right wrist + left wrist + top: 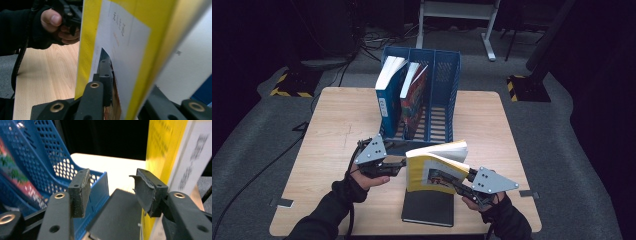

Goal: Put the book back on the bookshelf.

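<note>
Pale wood-grain surface (337,125) carries a perforated blue plastic rack (444,80); right gripper (464,181) clamps a glossy yellow book (432,172), its far jaw hidden, left gripper (112,192) gaping empty.

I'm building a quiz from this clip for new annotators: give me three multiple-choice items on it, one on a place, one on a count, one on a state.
1. Where does the black notebook lie?
A. flat on the table, near the person's edge
B. inside the blue file rack
C. on the floor

2. How many books stand in the rack?
A. none
B. two
C. four

3. What does the right gripper hold?
A. nothing, jaws wide apart
B. the yellow book
C. a cable

Key: 1 A, the high view shows it lying flat below the yellow book. 2 B, the blue book and the red book stand in the left slots. 3 B, the right gripper view shows its jaws clamped on the cover.
</note>
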`<state>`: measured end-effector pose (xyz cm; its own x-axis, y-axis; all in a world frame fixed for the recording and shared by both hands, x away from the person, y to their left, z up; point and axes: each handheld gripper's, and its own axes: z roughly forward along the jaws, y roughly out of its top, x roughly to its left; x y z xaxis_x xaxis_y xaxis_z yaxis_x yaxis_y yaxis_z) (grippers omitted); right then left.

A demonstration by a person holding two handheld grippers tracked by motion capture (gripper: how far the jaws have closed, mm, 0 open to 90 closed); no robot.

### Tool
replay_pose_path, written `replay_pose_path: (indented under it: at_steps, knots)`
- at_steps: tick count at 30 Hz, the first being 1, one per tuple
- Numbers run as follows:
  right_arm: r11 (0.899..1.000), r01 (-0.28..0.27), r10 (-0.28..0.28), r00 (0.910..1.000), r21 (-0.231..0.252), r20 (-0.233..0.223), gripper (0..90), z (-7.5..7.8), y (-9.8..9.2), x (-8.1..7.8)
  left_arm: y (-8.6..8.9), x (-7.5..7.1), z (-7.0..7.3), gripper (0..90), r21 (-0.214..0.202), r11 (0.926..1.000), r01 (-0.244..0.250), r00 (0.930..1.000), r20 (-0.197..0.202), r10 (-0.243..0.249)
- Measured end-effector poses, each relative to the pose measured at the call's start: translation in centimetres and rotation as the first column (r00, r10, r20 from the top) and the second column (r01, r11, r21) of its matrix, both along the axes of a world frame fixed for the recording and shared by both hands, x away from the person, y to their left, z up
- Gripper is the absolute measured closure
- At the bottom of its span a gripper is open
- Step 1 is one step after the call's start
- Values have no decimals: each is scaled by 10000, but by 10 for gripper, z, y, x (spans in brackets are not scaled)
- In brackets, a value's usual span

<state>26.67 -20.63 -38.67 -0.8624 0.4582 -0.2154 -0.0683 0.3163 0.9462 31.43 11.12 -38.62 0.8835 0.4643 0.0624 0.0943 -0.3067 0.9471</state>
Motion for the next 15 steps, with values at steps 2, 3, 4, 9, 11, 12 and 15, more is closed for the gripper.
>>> replay_pose_path:
  at_steps: [2, 3, 4, 9, 11, 12, 15]
  knots:
    - [10000, -13, 14, 10000, 23, -38, 786, -1, -2, -1, 3, -3, -2, 446, 210, 9998, -75, 10000, -9, 75]
    - [10000, 6, -6, 10000, -16, -39, 784, -1, -3, -2, 5, -5, -3, 441, 344, 9993, -127, 9999, -21, 127]
    - [10000, 6, -6, 10000, -16, -39, 784, -1, -3, -2, 5, -5, -3, 435, 344, 9993, -127, 9999, -21, 127]
    - [9999, 140, -140, 9999, -71, -70, 763, -2, -10, -5, 12, -17, -9, 430, 664, 9977, -126, 9992, -379, 151]
    - [9997, 93, -97, 9998, -223, -156, 755, -2, -13, -7, 13, -22, -10, 430, 911, 9958, -20, 9993, -377, 54]
    - [9997, 93, -97, 9998, -223, -156, 755, -2, -13, -7, 13, -22, -10, 426, 911, 9958, -20, 9993, -377, 54]
    - [9995, 140, -146, 9997, -297, -201, 755, -3, -16, -12, 16, -27, -11, 403, 1187, 9928, 170, 9988, -477, -114]
